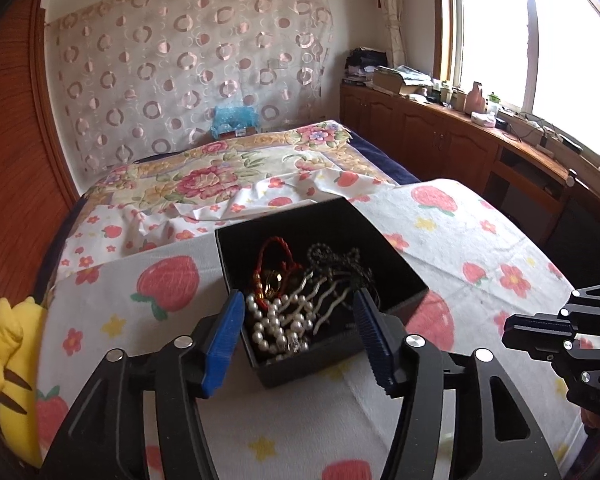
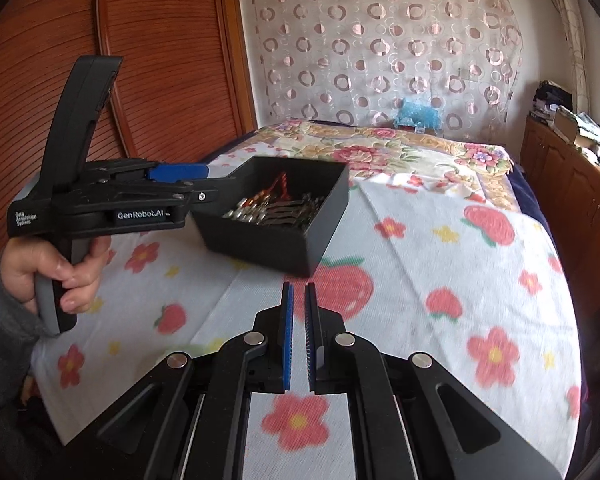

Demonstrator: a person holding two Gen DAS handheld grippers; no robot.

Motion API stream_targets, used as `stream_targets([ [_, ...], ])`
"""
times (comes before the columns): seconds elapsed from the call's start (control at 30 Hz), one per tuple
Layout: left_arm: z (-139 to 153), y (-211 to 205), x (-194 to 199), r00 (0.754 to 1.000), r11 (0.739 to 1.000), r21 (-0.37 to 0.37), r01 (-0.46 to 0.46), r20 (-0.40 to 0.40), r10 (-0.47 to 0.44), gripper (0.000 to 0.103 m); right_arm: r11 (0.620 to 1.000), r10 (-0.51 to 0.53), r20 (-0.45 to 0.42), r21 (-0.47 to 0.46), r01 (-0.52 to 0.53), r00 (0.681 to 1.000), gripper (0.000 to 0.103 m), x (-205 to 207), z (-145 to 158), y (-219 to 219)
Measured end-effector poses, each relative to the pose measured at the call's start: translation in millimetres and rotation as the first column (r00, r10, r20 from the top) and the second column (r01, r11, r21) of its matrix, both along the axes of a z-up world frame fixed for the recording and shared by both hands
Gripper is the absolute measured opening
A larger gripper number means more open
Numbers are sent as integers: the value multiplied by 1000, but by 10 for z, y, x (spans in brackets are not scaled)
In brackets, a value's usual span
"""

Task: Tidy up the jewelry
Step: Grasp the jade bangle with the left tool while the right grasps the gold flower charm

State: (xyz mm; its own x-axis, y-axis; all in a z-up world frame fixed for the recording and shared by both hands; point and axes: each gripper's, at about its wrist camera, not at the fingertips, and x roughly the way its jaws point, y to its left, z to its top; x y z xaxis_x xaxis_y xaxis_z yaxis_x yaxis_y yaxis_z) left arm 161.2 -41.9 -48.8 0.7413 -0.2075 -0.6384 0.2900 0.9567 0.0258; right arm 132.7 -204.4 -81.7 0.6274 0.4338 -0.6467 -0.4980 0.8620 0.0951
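Straddling the black box [image 1: 320, 264] of jewelry, the left gripper [image 1: 300, 320] stands spread.

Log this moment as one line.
left claw: open, straddling box corner | right claw: shut, empty | jewelry: in box

Matt black box [image 1: 396, 280], probably card; glossy pearl beads [image 1: 274, 322]; woven cloth sheet [image 1: 460, 240] (strawberry print).

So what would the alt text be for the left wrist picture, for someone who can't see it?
An open black box of tangled jewelry, with a white pearl strand and a red cord bracelet, sits on a strawberry-print cloth on a bed. The left gripper frames the box's near corner, its blue fingers spread open. The right gripper's black frame shows at the right edge.
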Motion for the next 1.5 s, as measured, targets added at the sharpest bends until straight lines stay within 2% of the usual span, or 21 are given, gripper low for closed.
stream_targets([
  [0.03,-15,4,-54,1000,1000,2,5,0,-5,64,1000,0,-4,-4,0,1000,7,-58,-31,-2],
  [0.23,-190,-15,-316,998,999,15,47,-45,-46,79,1000,3,-26,-28,-3,1000,7,-294,-179,-9],
  [0.33,-284,-24,-460,995,998,16,68,-69,-67,83,999,7,-34,-36,-9,999,21,-403,-239,0],
  [0.5,-390,-34,-681,991,996,10,92,-103,-91,90,999,19,-54,-40,-21,998,23,-553,-324,9],
  [0.8,-498,-4,-934,987,995,11,99,-126,-97,92,995,76,-72,-66,-81,995,23,-753,-392,127],
  [1.1,-568,0,-996,984,995,6,98,-147,-96,92,977,125,-100,-161,-140,987,23,-762,-462,334],
  [1.23,-597,-23,-1007,982,995,2,101,-159,-99,92,976,123,-96,-170,-138,988,22,-745,-474,327],
  [1.27,-599,-33,-1009,982,995,3,103,-161,-101,92,976,118,-91,-175,-133,989,17,-747,-476,318],
  [1.5,-565,-175,-1070,978,990,3,143,-156,-141,92,985,68,-72,-153,-78,995,16,-724,-426,110],
])
